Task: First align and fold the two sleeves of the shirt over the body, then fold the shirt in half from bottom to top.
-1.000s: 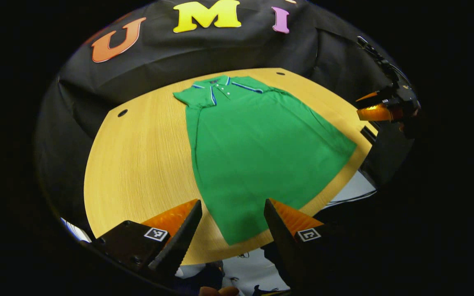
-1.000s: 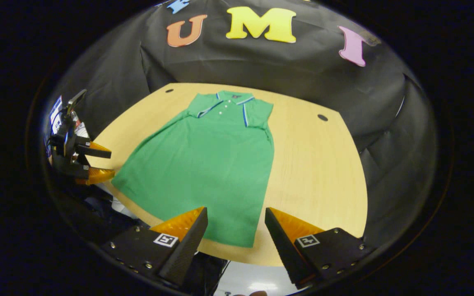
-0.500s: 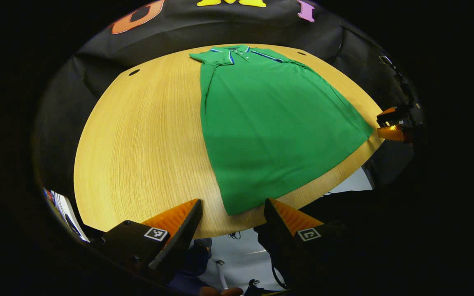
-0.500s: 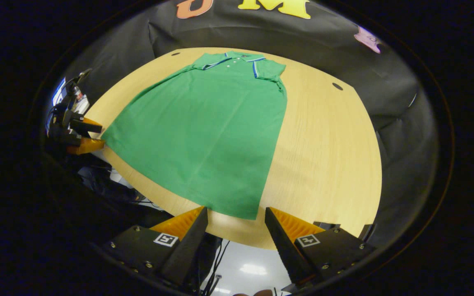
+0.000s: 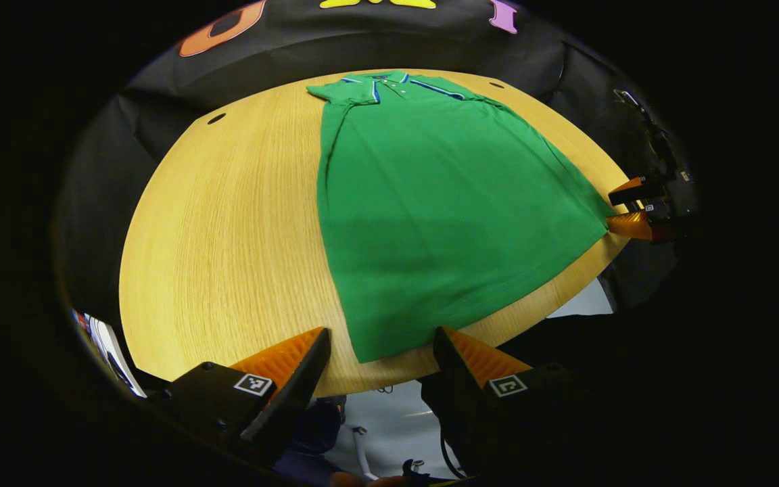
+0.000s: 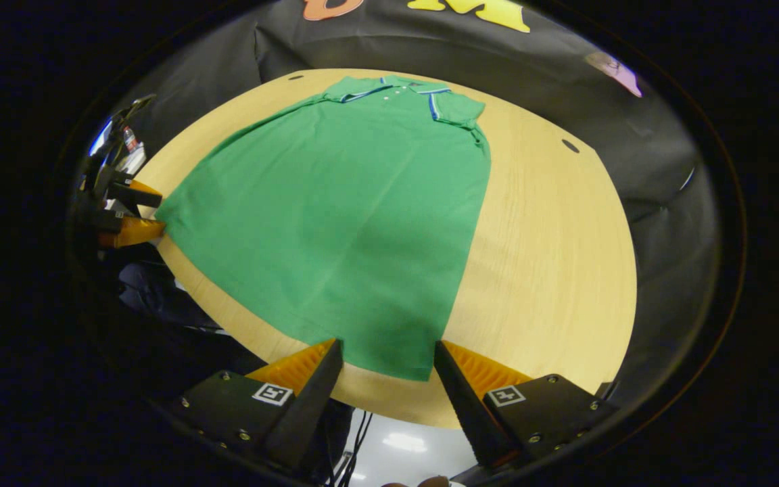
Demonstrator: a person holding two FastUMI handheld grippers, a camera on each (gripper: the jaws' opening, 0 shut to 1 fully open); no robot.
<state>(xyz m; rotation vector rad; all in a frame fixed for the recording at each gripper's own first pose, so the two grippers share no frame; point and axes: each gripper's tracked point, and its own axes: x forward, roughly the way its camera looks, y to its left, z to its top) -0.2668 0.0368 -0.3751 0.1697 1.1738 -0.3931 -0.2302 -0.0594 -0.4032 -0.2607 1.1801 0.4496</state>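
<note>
Wooden table [image 5: 227, 223]: green shirt [image 5: 443, 203] flat, claws agape

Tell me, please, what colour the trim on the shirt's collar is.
Blue and white trim on the green shirt, clearest in the right gripper view.

A light wooden table [image 5: 227, 223] with a rounded near edge stands in the booth, with small dark holes [image 6: 571, 145] near its far corners. Black cloth [image 6: 552, 101] hangs behind it. Pale floor [image 6: 403, 443] shows below the near edge.
</note>
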